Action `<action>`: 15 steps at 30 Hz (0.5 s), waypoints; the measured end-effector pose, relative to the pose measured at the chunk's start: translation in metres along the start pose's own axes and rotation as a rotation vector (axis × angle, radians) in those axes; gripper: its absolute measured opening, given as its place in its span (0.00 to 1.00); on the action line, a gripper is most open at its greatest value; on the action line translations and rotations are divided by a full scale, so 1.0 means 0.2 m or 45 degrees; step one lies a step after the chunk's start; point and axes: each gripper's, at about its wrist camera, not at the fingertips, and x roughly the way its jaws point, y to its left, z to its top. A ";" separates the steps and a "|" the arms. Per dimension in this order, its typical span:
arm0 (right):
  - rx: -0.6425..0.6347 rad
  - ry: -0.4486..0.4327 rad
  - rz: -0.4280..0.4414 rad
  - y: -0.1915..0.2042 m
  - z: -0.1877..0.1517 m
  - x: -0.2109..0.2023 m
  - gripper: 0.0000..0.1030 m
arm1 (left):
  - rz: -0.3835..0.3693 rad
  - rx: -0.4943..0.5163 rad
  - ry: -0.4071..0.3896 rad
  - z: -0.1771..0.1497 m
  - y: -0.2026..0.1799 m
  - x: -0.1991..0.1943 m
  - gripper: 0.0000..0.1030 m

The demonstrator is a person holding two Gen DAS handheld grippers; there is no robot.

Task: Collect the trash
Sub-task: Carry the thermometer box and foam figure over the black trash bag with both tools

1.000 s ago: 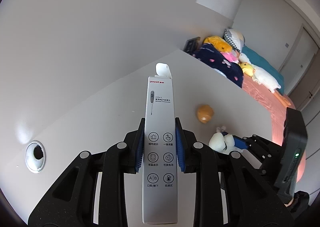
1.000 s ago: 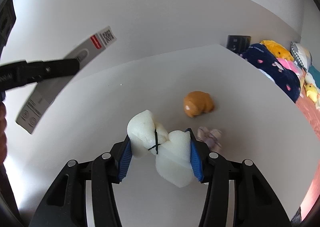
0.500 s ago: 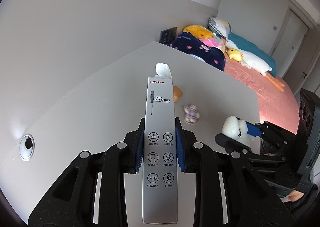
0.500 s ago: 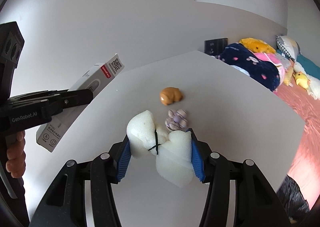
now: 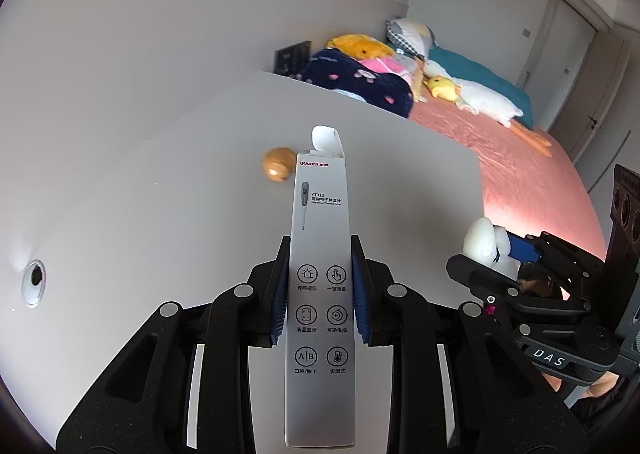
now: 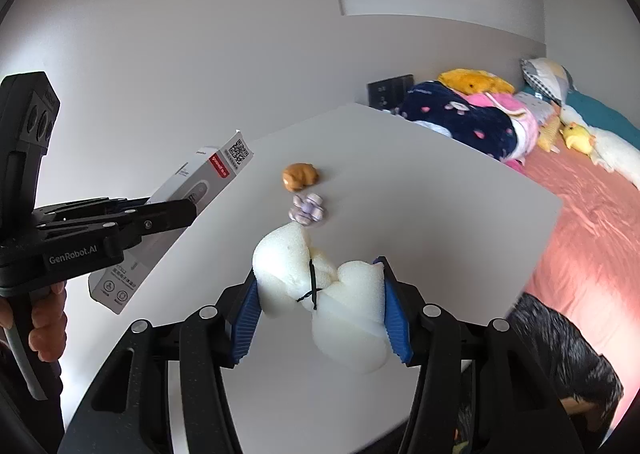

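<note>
My left gripper (image 5: 320, 250) is shut on a long grey thermometer box (image 5: 320, 210), which sticks forward with its top flap open. From the right wrist view the same box (image 6: 216, 170) juts up out of the left gripper (image 6: 176, 214) at the left. My right gripper (image 6: 320, 278) is shut on a lump of white foam (image 6: 344, 318) tied with black thread; the foam (image 5: 480, 242) also shows at the right of the left wrist view. Both hang over the white table (image 6: 440, 206). On it lie an orange-brown lump (image 6: 300, 175) and a small purple-white wad (image 6: 307, 208).
The table has a cable hole (image 5: 33, 282) at its left. Past its right edge is a bed with a pink sheet (image 5: 520, 174), plush toys and a dark blue blanket (image 5: 360, 82). A dark speckled mass (image 6: 560, 354) sits low, beside the table's near right corner.
Both grippers have drawn back from the things on the table, which look smaller and farther off. The table's right edge and the bed have come further into view. Both grips are unchanged.
</note>
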 end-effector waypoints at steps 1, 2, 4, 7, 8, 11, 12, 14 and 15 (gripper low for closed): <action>0.009 -0.002 -0.004 -0.01 -0.01 -0.01 0.54 | -0.006 0.009 0.006 -0.01 -0.03 0.01 0.26; 0.018 -0.003 -0.007 -0.03 -0.03 -0.03 0.54 | -0.011 0.018 0.009 -0.01 -0.05 0.01 0.26; 0.038 -0.003 -0.021 -0.06 -0.06 -0.06 0.54 | -0.025 0.039 0.014 -0.03 -0.10 0.02 0.27; 0.061 -0.004 -0.039 -0.11 -0.11 -0.10 0.54 | -0.049 0.065 0.016 -0.04 -0.16 0.03 0.27; 0.069 -0.006 -0.045 -0.12 -0.12 -0.11 0.54 | -0.050 0.075 0.011 -0.04 -0.18 0.03 0.26; 0.107 -0.027 -0.070 -0.18 -0.15 -0.17 0.54 | -0.073 0.115 -0.014 -0.05 -0.25 0.03 0.25; 0.114 -0.032 -0.075 -0.19 -0.15 -0.18 0.54 | -0.085 0.135 -0.027 -0.06 -0.28 0.01 0.25; 0.133 -0.047 -0.086 -0.22 -0.16 -0.21 0.54 | -0.084 0.173 -0.050 -0.06 -0.33 0.00 0.25; 0.142 -0.057 -0.092 -0.24 -0.16 -0.23 0.54 | -0.084 0.183 -0.059 -0.06 -0.35 -0.01 0.25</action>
